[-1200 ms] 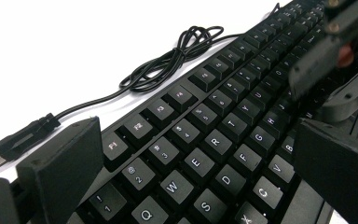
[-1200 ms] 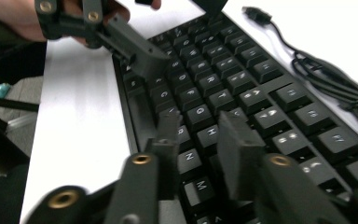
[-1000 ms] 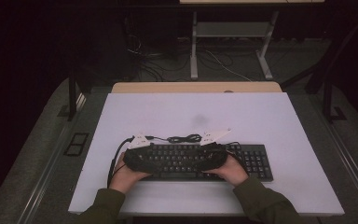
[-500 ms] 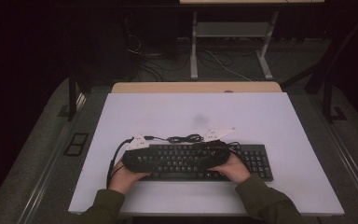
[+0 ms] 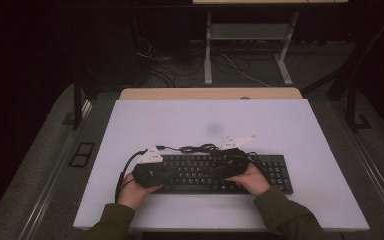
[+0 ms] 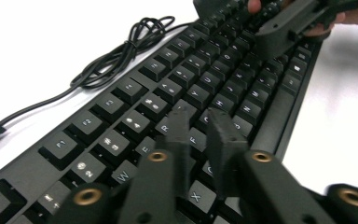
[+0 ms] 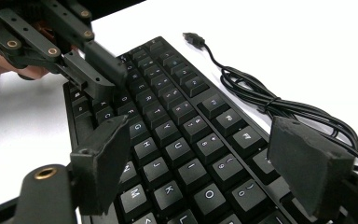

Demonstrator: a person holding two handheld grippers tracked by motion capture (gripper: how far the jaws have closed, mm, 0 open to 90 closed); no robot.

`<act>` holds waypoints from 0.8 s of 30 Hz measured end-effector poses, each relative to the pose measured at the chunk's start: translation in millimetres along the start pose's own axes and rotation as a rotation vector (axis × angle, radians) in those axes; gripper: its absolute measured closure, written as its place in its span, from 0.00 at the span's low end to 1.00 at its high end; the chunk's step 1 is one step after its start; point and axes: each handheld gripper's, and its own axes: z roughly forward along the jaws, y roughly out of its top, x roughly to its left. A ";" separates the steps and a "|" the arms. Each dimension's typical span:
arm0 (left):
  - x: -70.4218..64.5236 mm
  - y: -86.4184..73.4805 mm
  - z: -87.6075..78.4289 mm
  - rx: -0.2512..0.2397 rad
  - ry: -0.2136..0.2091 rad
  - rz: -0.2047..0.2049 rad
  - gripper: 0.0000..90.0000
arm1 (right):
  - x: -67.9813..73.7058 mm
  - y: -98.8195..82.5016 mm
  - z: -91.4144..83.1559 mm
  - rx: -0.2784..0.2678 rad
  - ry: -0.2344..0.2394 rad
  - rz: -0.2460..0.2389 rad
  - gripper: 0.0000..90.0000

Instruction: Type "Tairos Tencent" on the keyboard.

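Keyboard (image 5: 220,172) lies near table (image 5: 300,130) edge, cable (image 5: 197,148) bunched behind. Left gripper (image 6: 200,123) over left keys – jaws just narrowed, nothing between, set for pressing. Right gripper (image 7: 214,154) over right keys – jaws just widened, empty.

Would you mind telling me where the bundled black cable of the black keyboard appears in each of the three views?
High view: the bundled black cable lies on the white table, just beyond the black keyboard, between the two grippers.
Left gripper view: upper left, left of the keys.
Right gripper view: right side, right of the keys.
Shared landmark: the keyboard's far edge, which the cable runs beside.
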 end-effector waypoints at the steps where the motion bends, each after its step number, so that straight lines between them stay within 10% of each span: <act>1: 0.0 0.0 -0.2 0.005 -0.006 0.002 0.95 | 0.0 0.0 0.0 0.000 0.000 0.001 0.23; 24: -2.1 -2.7 7.7 0.087 -0.069 0.020 0.99 | 0.7 -0.7 1.9 0.004 -0.001 0.002 0.23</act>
